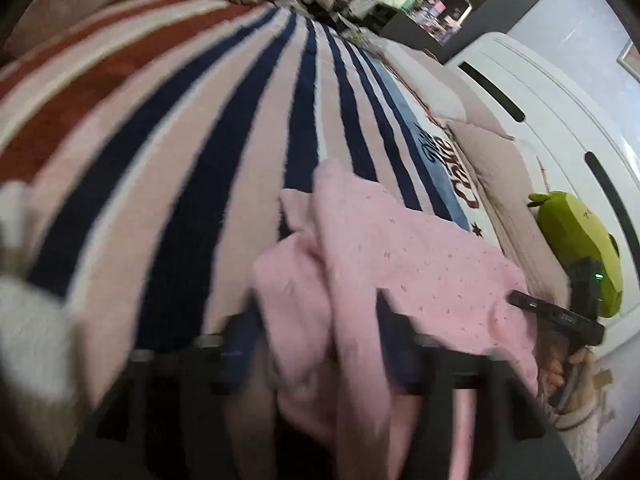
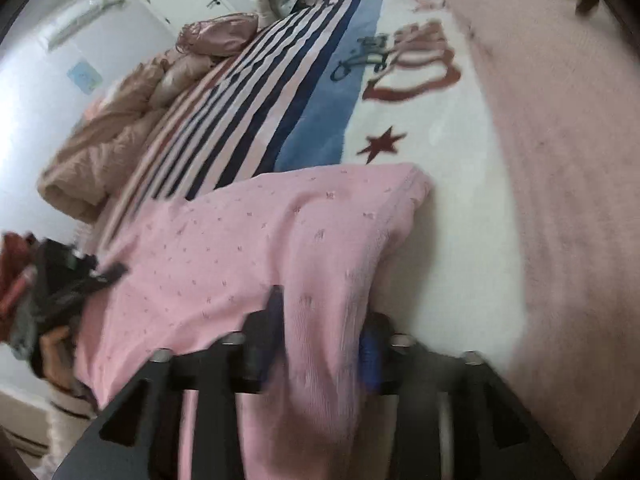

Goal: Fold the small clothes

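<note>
We hold the soft pink dotted knit top [image 2: 256,240] low in the frame over the striped fuzzy blanket [image 1: 168,152], right gripper [image 2: 320,340] fingers pinching its edge and left gripper [image 1: 316,344] fingers spread around a bunch, so it can lie flat for folding.

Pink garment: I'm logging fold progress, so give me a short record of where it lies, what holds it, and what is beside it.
garment: pink garment, small dotted pattern
surface: striped blanket on a bed
state: bunched, partly lifted, not folded flat
left gripper: cloth between the jaws, which stand wide
right gripper: jaws closed on a fold of cloth
nearby: green plush toy at the bed's edge
picture quality: motion blur
</note>
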